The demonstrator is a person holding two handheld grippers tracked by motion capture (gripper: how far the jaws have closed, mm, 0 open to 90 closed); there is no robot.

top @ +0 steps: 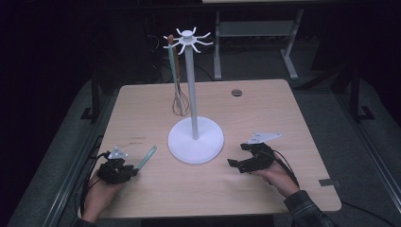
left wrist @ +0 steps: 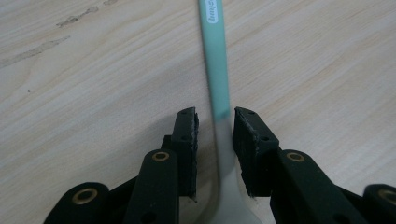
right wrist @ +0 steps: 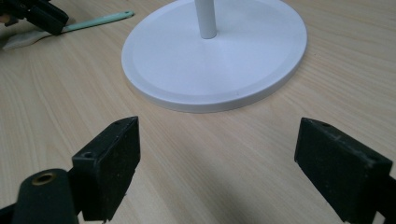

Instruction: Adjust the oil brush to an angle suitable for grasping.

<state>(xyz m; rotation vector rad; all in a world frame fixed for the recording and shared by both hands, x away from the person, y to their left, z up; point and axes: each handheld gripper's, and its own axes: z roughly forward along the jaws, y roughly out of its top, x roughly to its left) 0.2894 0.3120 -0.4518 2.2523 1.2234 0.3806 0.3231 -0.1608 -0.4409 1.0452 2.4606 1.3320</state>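
**Green-handled utensil between loosened jaws, rack waiting ahead**

High view: the left gripper (top: 124,171) is seen low at the table's near left corner, with the green-handled utensil (top: 146,158) lying on the wood and pointing up and right toward the white rack base (top: 196,140). The right gripper (top: 242,160) is rested on the table just right of that base, holding nothing. A whisk (top: 179,101) is hung from one arm of the hook crown (top: 188,39), on the side facing away from the person. For the step to go well, a free hook should be chosen, so that the whisk is not knocked.

Left gripper view: the utensil's handle (left wrist: 215,60) is seen running between the two jaws, which are slightly spread; a narrow gap is visible at each side, so the handle is flanked, not pinched. A firmer, squarer closing on the neck is judged necessary before any lift, or the utensil may slip or swing.

Right gripper view: the jaws are spread wide over bare wood, with nothing between them. The rack base (right wrist: 219,56) and its post (right wrist: 205,18) are close ahead; the left gripper (right wrist: 39,16) and the utensil's tip (right wrist: 100,19) are seen beyond, at the upper left. The base is the nearest obstacle to any sweep across the table.
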